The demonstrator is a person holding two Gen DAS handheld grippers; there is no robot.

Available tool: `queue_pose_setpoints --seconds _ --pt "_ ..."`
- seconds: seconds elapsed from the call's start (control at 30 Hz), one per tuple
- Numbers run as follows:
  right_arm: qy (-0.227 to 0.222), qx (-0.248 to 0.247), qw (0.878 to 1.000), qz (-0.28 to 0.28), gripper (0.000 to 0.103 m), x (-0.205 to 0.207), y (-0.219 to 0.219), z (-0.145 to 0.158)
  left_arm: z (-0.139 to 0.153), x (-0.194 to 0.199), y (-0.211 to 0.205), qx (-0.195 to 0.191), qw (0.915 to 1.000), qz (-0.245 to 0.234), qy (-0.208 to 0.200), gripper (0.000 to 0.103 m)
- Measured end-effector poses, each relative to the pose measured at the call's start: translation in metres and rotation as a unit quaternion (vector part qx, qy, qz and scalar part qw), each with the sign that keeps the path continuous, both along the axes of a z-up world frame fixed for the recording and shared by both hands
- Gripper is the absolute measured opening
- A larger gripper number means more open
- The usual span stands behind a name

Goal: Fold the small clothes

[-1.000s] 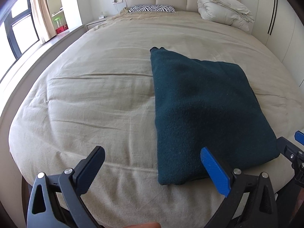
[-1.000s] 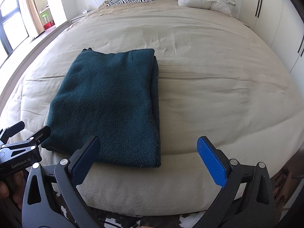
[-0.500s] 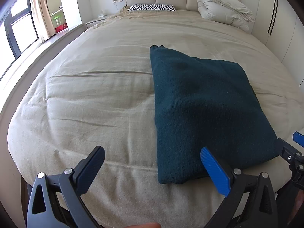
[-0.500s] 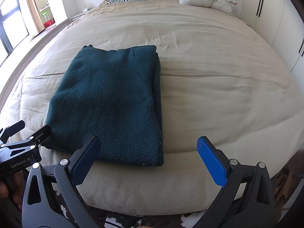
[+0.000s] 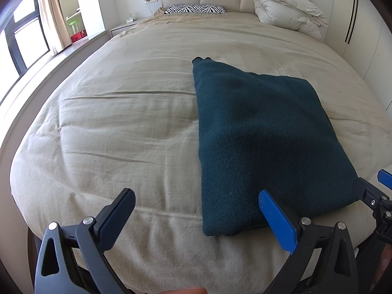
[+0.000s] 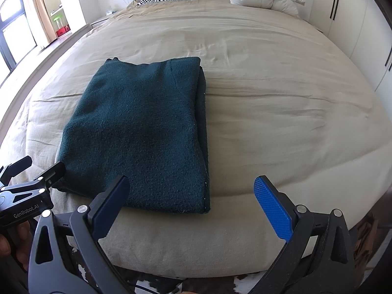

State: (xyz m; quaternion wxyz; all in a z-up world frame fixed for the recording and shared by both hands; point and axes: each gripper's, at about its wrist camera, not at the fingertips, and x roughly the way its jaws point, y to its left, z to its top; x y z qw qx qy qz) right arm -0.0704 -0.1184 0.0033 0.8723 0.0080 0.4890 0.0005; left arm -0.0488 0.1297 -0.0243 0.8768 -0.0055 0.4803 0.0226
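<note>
A dark teal knit garment (image 5: 259,142) lies folded into a flat rectangle on the beige bed (image 5: 122,122); it also shows in the right wrist view (image 6: 142,132). My left gripper (image 5: 196,210) is open and empty, just short of the garment's near left corner. My right gripper (image 6: 191,196) is open and empty, just short of the garment's near right corner. Each gripper shows at the edge of the other's view: the right one (image 5: 377,191) and the left one (image 6: 31,171).
A zebra pillow (image 5: 194,9) and a rolled white duvet (image 5: 289,12) lie at the headboard. Window and shelves stand on the left, white wardrobe doors (image 6: 362,24) on the right. A cowhide rug (image 6: 156,281) lies below the bed's foot edge.
Both grippers have drawn slightly nearer to the garment's near edge. The garment has not moved and both stay open.
</note>
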Motion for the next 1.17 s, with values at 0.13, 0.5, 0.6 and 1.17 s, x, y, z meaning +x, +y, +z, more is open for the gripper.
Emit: queue_pose_setpoints --seconds 0.13,0.5,0.6,1.17 --pt "-0.001 0.0 1.0 -0.001 0.103 0.0002 0.0011 -0.0003 -0.0002 -0.0002 0.0 0.001 1.0 0.0 0.0 0.103" --pt "-0.001 0.0 1.0 -0.001 0.103 0.0008 0.0003 -0.0003 -0.0013 0.0002 -0.0001 0.0 1.0 -0.002 0.002 0.103" --pt "-0.001 0.0 1.0 -0.002 0.103 0.0008 0.0007 -0.0004 -0.0017 0.0001 -0.0001 0.001 1.0 -0.004 0.003 0.103" --pt "0.001 0.001 1.0 -0.004 0.103 -0.0003 0.0025 -0.0015 -0.0012 0.0026 0.0003 0.0 1.0 -0.008 -0.001 0.103"
